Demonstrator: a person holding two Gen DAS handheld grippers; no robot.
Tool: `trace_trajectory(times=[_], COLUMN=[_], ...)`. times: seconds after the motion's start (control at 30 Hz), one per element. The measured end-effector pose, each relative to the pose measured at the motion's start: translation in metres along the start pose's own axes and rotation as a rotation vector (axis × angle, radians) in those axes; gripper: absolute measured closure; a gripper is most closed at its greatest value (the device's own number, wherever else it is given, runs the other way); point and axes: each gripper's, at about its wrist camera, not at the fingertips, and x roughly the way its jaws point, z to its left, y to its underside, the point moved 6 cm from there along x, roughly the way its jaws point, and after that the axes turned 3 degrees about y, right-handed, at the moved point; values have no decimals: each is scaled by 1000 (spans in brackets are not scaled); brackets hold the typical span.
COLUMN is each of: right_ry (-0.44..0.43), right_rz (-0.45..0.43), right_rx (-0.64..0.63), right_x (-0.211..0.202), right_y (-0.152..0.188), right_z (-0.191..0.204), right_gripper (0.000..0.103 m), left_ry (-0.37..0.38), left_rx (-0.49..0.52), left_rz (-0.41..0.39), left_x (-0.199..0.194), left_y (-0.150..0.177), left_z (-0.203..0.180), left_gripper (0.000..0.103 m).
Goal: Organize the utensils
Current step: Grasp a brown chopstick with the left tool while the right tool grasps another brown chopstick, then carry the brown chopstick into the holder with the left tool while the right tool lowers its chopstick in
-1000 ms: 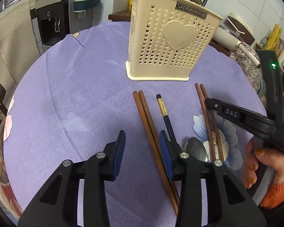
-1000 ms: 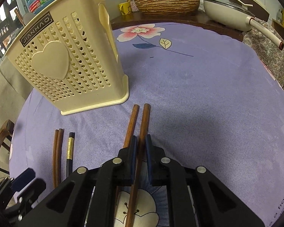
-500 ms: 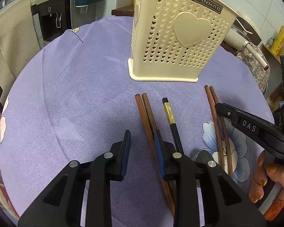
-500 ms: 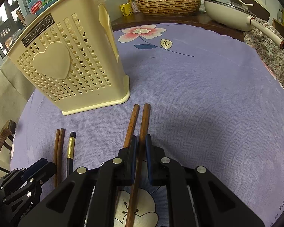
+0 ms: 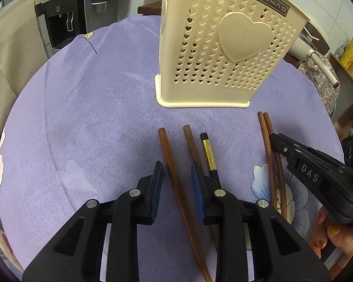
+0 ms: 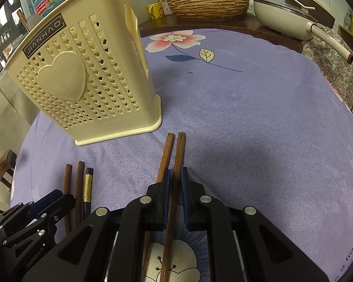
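A cream perforated utensil holder (image 5: pixel 223 54) with a heart on its side stands upright on the purple tablecloth; it also shows in the right wrist view (image 6: pixel 82 80). Brown wooden chopsticks lie in front of it. My left gripper (image 5: pixel 176 181) is open, low over the cloth, with one brown chopstick (image 5: pixel 174 176) between its jaws. A second brown chopstick (image 5: pixel 191 143) and a black chopstick with a gold band (image 5: pixel 209 152) lie by its right finger. My right gripper (image 6: pixel 174 183) is shut on the right chopstick (image 6: pixel 177 155) of another pair; its mate (image 6: pixel 164 157) lies outside the left finger.
The round table's purple cloth (image 6: pixel 258 117) has flower prints. Behind the table stand a woven basket (image 6: pixel 207 4), a cream pan with a long handle (image 6: pixel 294 16) and a yellow mug (image 6: pixel 155 10). A water dispenser (image 5: pixel 61 21) stands beyond the far left edge.
My left gripper has moved forward towards the holder and shifted right, so one brown chopstick now lies between its jaws and the pair has been spread apart. The right gripper has stayed put.
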Motion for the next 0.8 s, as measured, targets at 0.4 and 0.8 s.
trace_trajectory(times=[0.4,0.8], right_ry=[28,-92], right_rz=[-27,-31], right_rx=[-18,71], right_x=[3,1], right_y=[-3,-8], right_z=[3,-7], right_gripper=[95,96], left_ry=[-34,31], left_rx=[-4,-63], left_rz=[-23,-49], left_x=[2,-1], left_y=[-1,-5], left_z=[1,6], left_gripper=[93,96])
